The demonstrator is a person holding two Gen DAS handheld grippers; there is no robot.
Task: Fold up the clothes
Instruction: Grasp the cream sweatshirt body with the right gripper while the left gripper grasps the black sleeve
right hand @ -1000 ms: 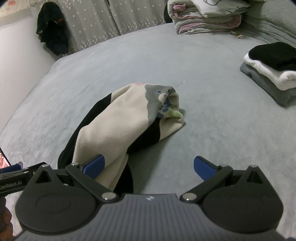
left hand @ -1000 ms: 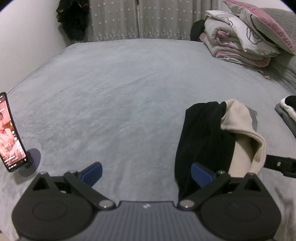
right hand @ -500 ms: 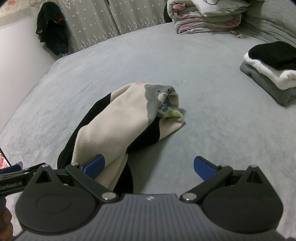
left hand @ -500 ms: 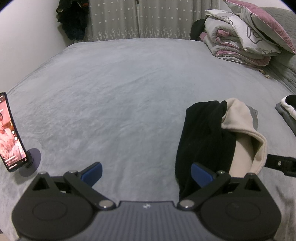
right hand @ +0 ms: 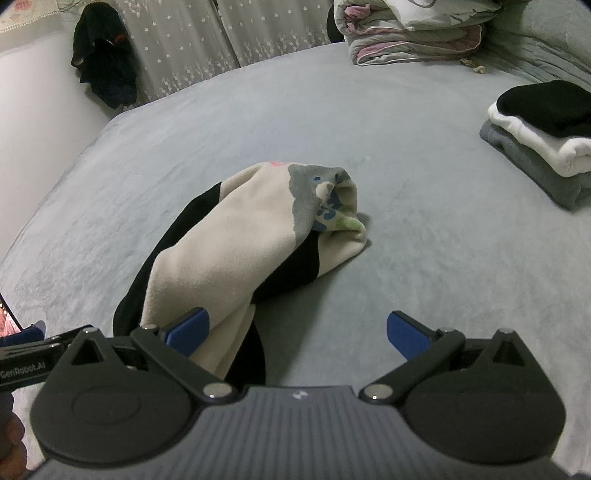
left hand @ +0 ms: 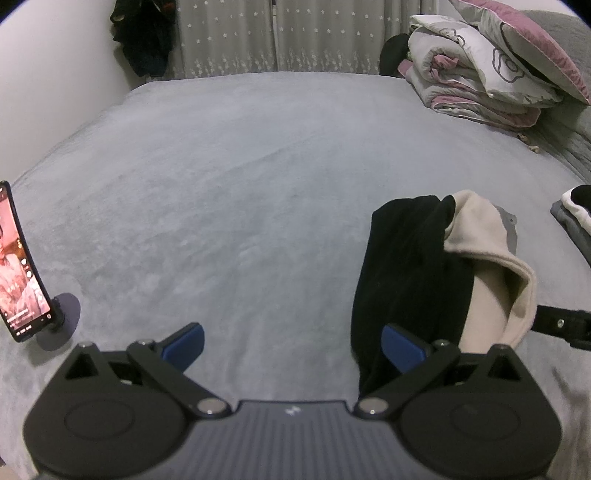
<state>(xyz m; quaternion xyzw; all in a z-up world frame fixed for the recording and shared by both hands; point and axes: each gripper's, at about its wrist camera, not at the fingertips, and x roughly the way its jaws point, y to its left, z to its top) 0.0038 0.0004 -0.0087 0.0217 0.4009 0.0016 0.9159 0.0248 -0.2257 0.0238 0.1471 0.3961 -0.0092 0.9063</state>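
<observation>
On grey bed (right hand: 424, 229), bunched garment (right hand: 240, 243) — long axis running away from the tongs

grey plush bed cover (left hand: 229, 177) fills the room, grey star-print curtains (left hand: 229, 37) along far wall, plain white wall (left hand: 55, 74) on left, dark clothes (right hand: 103, 70) hanging by curtains, dim indoor light

A grey bed (left hand: 240, 177) is filling both views. A lit phone (left hand: 20, 266) is standing tilted on a round stand (left hand: 62, 317) at its left edge. Folded quilts (left hand: 476, 85) are lying stacked at the far right, and dark clothing (right hand: 103, 70) is hanging beside starred curtains (left hand: 273, 33).
</observation>
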